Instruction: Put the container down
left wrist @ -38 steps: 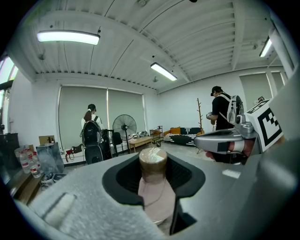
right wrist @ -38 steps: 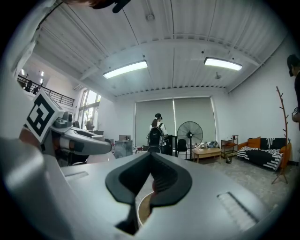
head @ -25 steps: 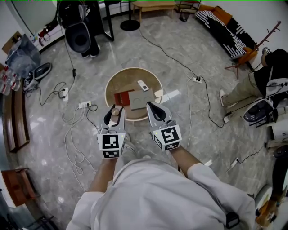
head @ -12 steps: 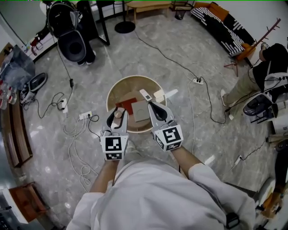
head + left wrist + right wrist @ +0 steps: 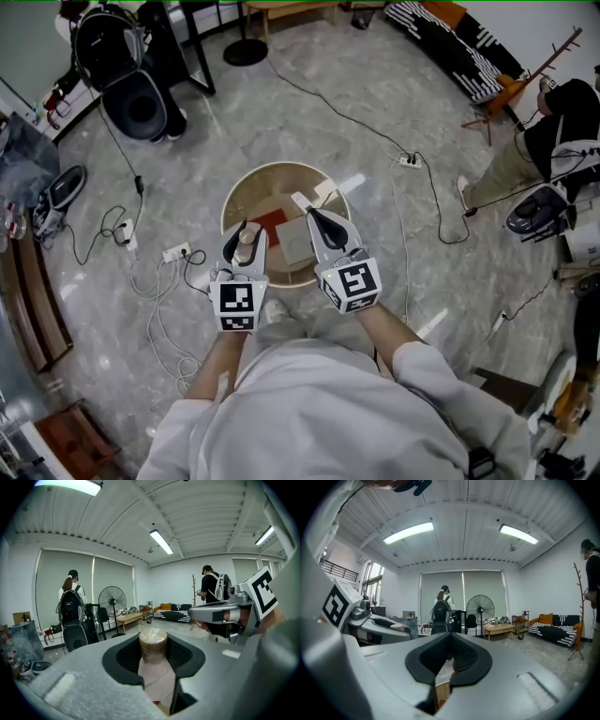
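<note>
My left gripper point(image 5: 245, 231) is shut on the container point(image 5: 247, 238), a small pale pink bottle with a tan wrapped cap. It hangs upright over the near left part of the round wooden table point(image 5: 230, 202). In the left gripper view the container point(image 5: 153, 654) stands between the dark pads, cap above them. My right gripper point(image 5: 319, 217) hovers beside it over the table's near right part, shut with nothing in it. Its jaws point(image 5: 449, 656) meet at the tips in the right gripper view.
On the table lie a red book point(image 5: 274, 223), a grey pad point(image 5: 294, 239) and a white remote point(image 5: 300, 201). Cables and a power strip point(image 5: 176, 252) cross the marble floor at left. A black bag point(image 5: 131, 98) stands behind, a seated person point(image 5: 553, 141) at right.
Both grippers have moved forward from the table's near rim to over its top. The left one still holds the container, and the right one stays shut.
</note>
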`<state>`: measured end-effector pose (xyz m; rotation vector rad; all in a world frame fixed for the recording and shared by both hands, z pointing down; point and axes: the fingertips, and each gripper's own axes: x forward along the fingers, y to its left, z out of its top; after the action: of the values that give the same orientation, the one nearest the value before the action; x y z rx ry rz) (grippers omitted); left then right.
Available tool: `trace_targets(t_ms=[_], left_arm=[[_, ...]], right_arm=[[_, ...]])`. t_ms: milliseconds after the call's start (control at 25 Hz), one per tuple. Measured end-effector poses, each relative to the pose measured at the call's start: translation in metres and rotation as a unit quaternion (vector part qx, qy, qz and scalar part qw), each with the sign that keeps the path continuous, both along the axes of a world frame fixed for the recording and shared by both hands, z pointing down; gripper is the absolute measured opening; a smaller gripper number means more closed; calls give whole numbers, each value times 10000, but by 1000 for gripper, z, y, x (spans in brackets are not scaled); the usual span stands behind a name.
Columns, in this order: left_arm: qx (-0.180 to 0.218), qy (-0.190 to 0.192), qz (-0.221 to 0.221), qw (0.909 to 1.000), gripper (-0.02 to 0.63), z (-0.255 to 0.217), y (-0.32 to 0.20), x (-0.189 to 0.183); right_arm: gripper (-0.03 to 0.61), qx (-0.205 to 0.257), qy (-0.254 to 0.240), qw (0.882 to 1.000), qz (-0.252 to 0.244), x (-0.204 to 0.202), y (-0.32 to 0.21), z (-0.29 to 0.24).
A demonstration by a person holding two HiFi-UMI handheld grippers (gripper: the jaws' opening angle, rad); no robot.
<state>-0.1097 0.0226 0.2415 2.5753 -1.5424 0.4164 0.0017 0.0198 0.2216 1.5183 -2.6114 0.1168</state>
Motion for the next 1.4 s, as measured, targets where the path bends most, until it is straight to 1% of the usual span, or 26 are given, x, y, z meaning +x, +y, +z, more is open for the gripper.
trace_targets(t_ms=[240,440,800,1000,1200,1400], left_arm=[[-44,33,-90,9999,133,18,-29,-2],[-43,-37,-292,9996,133,42,-58,9],[-63,-13,-672,9977,133,100,-115,16],[-90,21,-845,9964,133,143,-143,17],[-143,-6,-890,9959,133,195,-168,20],[-246,76,-1003,9946,133,252,-190,16]], right_arm=[[2,-110,37,9999,-61,2,-25,19],[2,-224,-8,9995,-240,16,-53,43],[2,-340,31,9977,-590,23,-107,100],[3,-360,44,9969,-697,25,-133,140],[3,-335,119,9959,-836,22,-155,183],[3,-403,19,9949,-926,13,-173,225]])
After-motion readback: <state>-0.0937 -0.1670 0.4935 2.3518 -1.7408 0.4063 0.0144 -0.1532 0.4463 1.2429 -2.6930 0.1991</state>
